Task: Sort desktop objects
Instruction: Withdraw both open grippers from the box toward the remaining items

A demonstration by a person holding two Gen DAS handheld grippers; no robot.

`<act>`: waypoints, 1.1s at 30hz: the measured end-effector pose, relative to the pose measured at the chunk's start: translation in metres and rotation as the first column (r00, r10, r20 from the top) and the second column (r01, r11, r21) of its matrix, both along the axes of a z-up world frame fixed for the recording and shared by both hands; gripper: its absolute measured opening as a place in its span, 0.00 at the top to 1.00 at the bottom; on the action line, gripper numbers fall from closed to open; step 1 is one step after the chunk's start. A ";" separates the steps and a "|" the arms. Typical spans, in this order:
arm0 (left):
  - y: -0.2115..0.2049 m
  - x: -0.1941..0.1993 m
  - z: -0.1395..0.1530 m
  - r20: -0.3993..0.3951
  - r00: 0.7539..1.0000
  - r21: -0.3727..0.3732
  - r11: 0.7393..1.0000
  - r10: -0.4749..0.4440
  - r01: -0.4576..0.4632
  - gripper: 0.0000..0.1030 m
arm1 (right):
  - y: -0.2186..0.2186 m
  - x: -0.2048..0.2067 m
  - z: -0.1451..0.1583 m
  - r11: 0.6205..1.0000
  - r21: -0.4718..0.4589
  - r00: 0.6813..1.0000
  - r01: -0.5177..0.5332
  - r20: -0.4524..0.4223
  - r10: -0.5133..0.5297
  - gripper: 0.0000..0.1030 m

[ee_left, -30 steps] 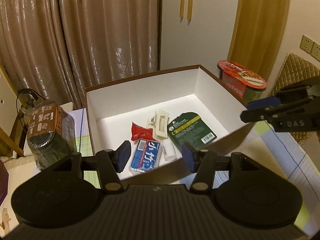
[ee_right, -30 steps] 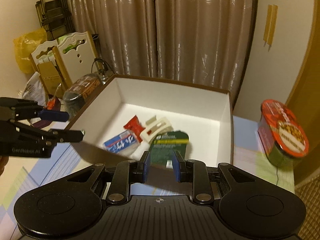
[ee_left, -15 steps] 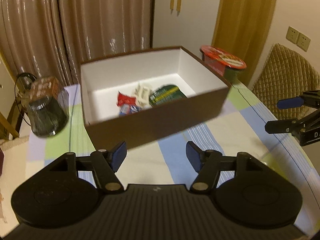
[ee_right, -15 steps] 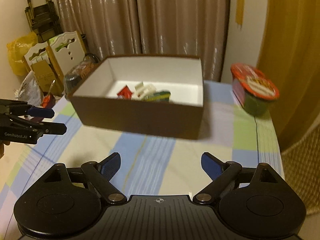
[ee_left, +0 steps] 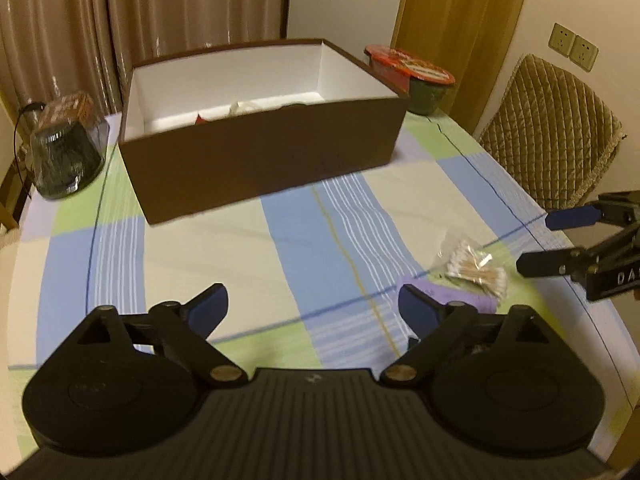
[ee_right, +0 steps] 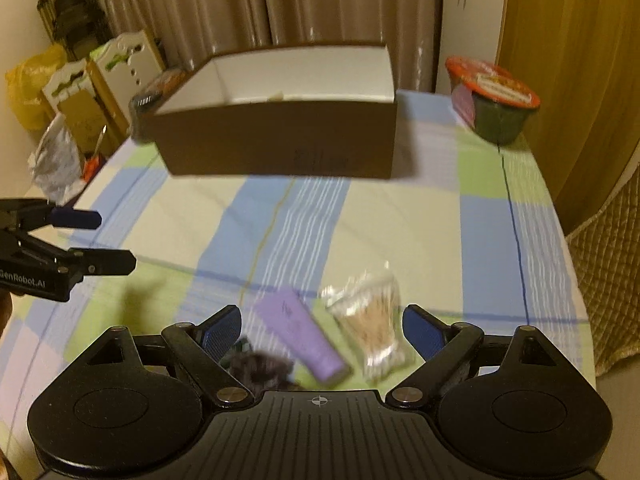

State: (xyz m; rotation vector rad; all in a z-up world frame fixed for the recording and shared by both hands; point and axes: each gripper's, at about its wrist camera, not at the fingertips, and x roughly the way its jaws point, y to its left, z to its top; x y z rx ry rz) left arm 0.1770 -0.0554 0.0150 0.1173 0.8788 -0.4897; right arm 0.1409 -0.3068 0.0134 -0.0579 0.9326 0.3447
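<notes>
**Both grippers spread wide above the cloth, nothing held**

On the checked tablecloth (ee_left: pixel 312 240), near the front edge, lie three loose items: a clear bag of cotton swabs (ee_right: pixel 372 320), a purple tube (ee_right: pixel 304 340) just beside it on its left, and a dark blurred object (ee_right: pixel 260 368) (cannot tell what it is) next to the tube's near end. From the left wrist view the swab bag (ee_left: pixel 476 268) sits with the purple tube (ee_left: pixel 452 298) touching or just below it.

Right gripper (ee_right: pixel 322 330) hovers over these items, fingers spread wide, gripping nothing; the tube and swab bag show between its blue pads (ee_right: pixel 424 332). Left gripper (ee_left: pixel 314 310) is also spread wide and empty, over bare cloth, with the swab bag off to its right.

Brown cardboard box (ee_left: pixel 260 152), white inside, stands farther back on the table, well apart from the loose items. A few things lie in it, mostly hidden by the near wall. A red-lidded instant noodle cup (ee_left: pixel 416 80) stands just right of the box; a dark wrapped container (ee_left: pixel 64 148) lies tilted to its left. A quilted chair back (ee_left: pixel 552 132) stands at the table's right side.
</notes>
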 end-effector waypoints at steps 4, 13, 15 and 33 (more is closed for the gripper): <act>-0.002 -0.014 -0.013 -0.022 0.999 0.030 0.999 -0.027 0.028 0.10 | -0.001 -0.014 -0.014 1.000 -0.014 0.999 0.002 -0.045 -0.003 0.12; -0.002 -0.036 -0.033 -0.084 0.996 0.043 0.998 -0.035 0.039 0.10 | 0.004 -0.026 -0.029 0.999 0.013 0.993 0.032 -0.112 -0.031 0.12; -0.003 -0.039 -0.037 -0.097 0.995 0.043 0.998 -0.035 0.039 0.10 | 0.007 -0.026 -0.031 0.999 0.019 0.992 0.035 -0.126 -0.032 0.12; -0.009 -0.049 -0.050 -0.111 0.991 0.067 0.994 -0.077 0.085 0.10 | 0.011 -0.034 -0.038 0.996 0.019 0.983 0.083 -0.167 -0.078 0.12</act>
